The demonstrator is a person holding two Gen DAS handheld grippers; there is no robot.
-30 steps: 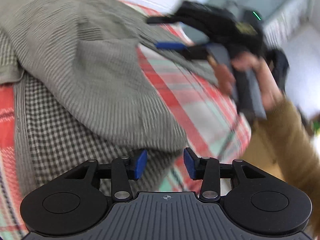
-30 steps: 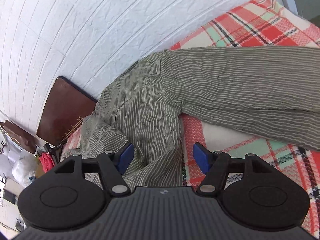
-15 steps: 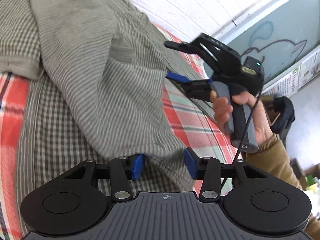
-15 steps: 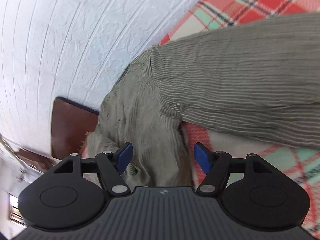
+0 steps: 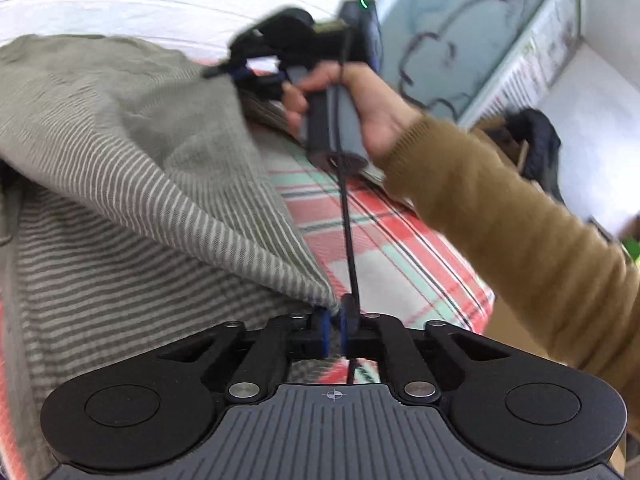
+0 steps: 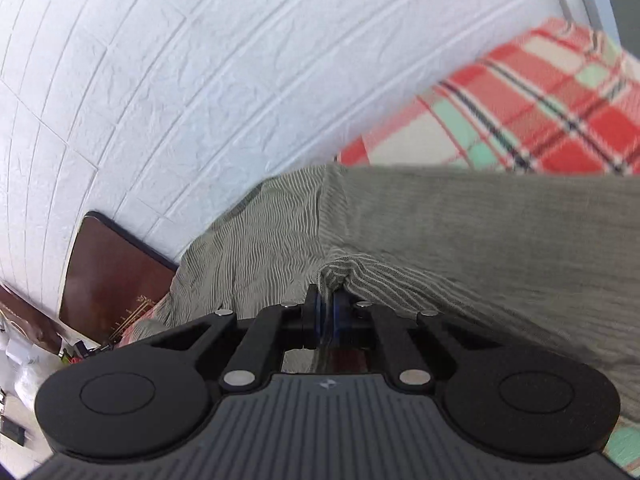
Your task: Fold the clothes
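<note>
A grey-green striped shirt lies on a red, white and mint plaid bed cover. My left gripper is shut on a corner of the shirt's edge and lifts it off the layer below. My right gripper is shut on a bunched fold of the same shirt. The right gripper also shows in the left wrist view, held in a hand at the shirt's far edge, with the cloth stretched between the two grippers.
A white brick-pattern wall runs behind the bed. A dark brown guitar body leans at the wall's lower left. The person's brown-sleeved arm crosses the right side, and the right gripper's black cable hangs over the bed.
Both grippers were open over the shirt; each has closed on its cloth. The shirt's edge now rises off the bed between them.
</note>
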